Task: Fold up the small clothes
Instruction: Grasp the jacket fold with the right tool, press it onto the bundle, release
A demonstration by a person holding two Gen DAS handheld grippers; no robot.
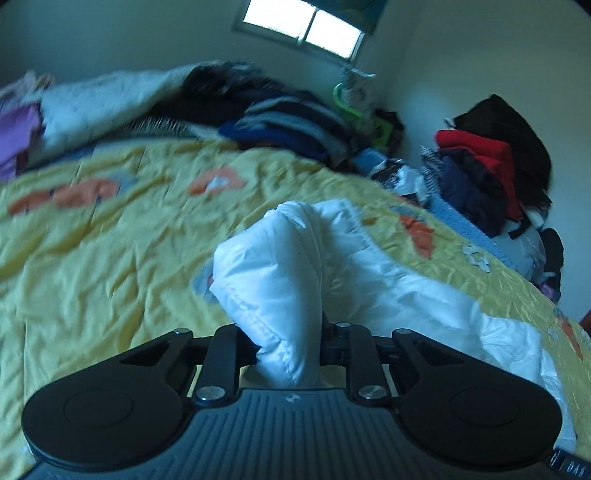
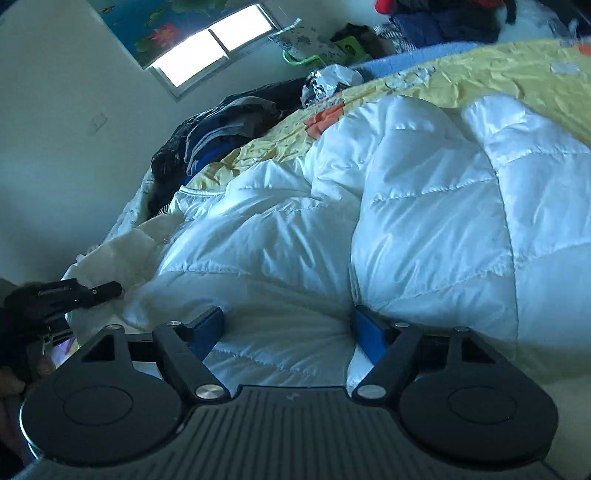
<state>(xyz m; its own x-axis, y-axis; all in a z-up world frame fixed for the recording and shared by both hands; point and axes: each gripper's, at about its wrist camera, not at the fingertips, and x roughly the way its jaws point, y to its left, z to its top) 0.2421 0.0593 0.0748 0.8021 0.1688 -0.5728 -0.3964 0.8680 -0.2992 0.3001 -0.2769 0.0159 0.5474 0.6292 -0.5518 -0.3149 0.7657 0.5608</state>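
1. White puffer jacket [image 2: 424, 221] fills the centre of our right view, spread on the yellow quilt [image 1: 92, 258] for folding.
2. Our left gripper [image 1: 288, 347] pinches a jacket edge so we can carry it over.
3. Our right gripper [image 2: 288, 332] straddles a bulge, jaws wide, not visibly clamped, seemingly steadying the body.

I see the puffer jacket [image 2: 369, 206] lying on the bedspread [image 1: 92, 258] over the bed. Behind it a pile of clothes [image 1: 280, 122] sits below the window [image 1: 303, 26]. A second clothes heap [image 1: 491, 162] stands right of the bed.
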